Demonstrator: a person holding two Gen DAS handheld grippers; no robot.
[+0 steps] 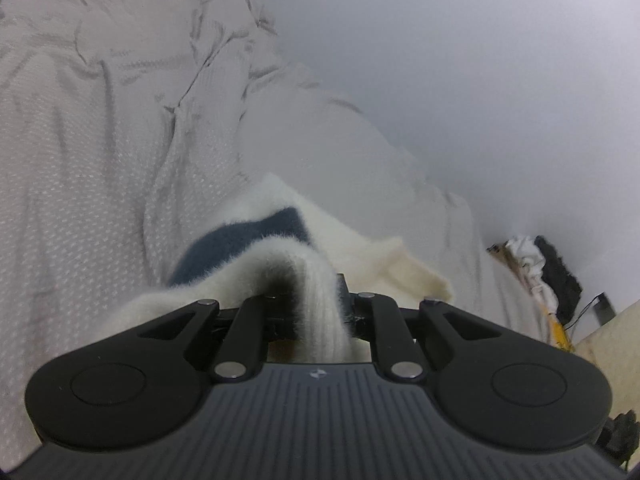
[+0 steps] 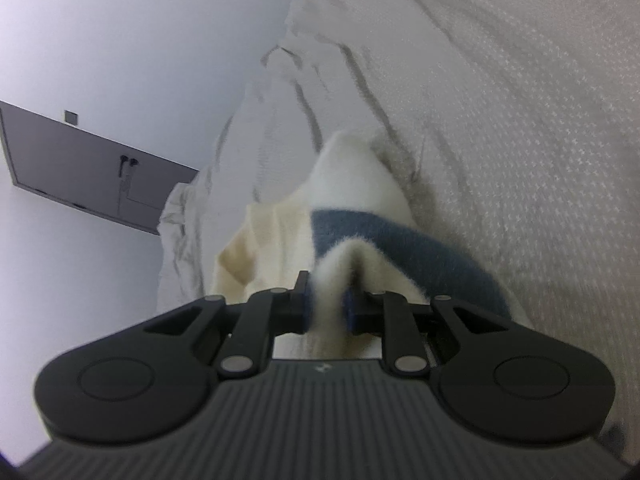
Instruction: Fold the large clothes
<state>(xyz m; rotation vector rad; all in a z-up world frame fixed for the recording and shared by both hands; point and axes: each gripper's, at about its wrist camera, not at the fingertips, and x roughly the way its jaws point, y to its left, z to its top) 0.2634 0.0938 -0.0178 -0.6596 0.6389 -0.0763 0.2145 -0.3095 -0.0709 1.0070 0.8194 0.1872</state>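
Note:
A fuzzy cream sweater with a blue stripe (image 1: pixel 256 236) hangs in front of a bed with a pale textured cover. My left gripper (image 1: pixel 316 308) is shut on a bunched cream fold of the sweater, which drapes over its jaws. In the right wrist view the same sweater (image 2: pixel 360 200) shows, cream with the blue stripe across it. My right gripper (image 2: pixel 328 308) is shut on another cream fold, pinched between its blue pads (image 2: pixel 351 312). The rest of the sweater is hidden behind the folds.
The rumpled bed cover (image 1: pixel 100 140) fills the left of the left wrist view and the right of the right wrist view (image 2: pixel 520 120). A white wall (image 1: pixel 480 80) stands behind. A heap of cloth and dark things (image 1: pixel 540 272) lies at the far right. A grey door (image 2: pixel 80 168) shows at the left.

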